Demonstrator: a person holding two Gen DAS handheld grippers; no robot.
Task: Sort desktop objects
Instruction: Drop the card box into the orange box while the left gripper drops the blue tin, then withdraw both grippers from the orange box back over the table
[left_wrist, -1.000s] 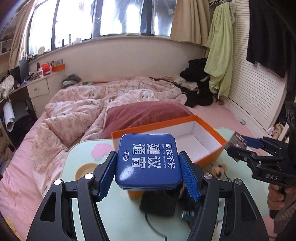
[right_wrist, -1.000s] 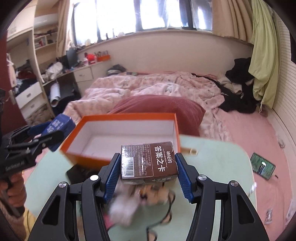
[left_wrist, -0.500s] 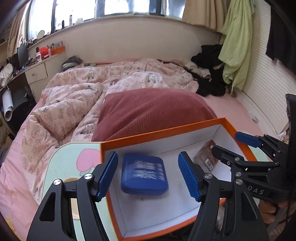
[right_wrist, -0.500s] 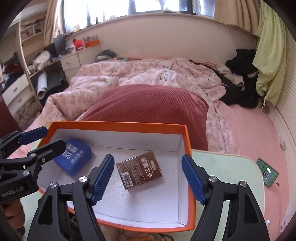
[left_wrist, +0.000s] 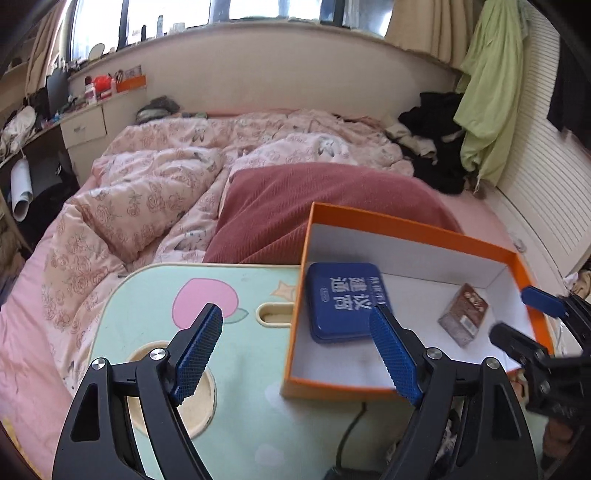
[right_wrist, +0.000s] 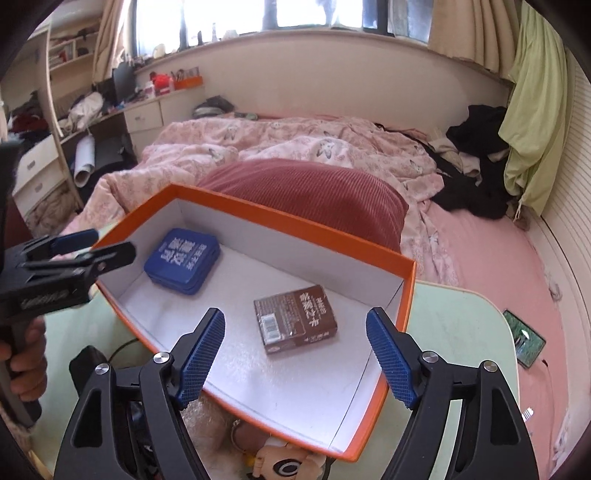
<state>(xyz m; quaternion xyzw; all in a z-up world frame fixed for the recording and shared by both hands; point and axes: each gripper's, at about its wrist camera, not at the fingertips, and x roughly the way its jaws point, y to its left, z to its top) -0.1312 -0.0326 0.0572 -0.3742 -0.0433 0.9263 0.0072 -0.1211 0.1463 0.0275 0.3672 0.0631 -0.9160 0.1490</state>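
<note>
1. The left claw hangs wide apart and grips nothing, above the bench near its left edge; its right finger reaches over the left wall of the orange box.
2. The right claw is likewise spread wide and bare, poised over the near side of the orange box.
3. The orange box stands toward the far right part of the bench, its white inside facing up.
4. A blue tin lies flat on the box floor, against the left wall and close to the far left corner of the box; in the right wrist view the blue tin shows white lettering on its lid.
5. A brown packet lies flat near the middle of the box floor, well apart from the tin; from the left wrist view the brown packet sits toward the right wall.
6. A black cable runs across the bench by the near wall of the box.
7. A plush toy lies on the bench, just beside the box's near wall.
8. Beyond the far edge of the bench, a red pillow rests on the bed.
</note>
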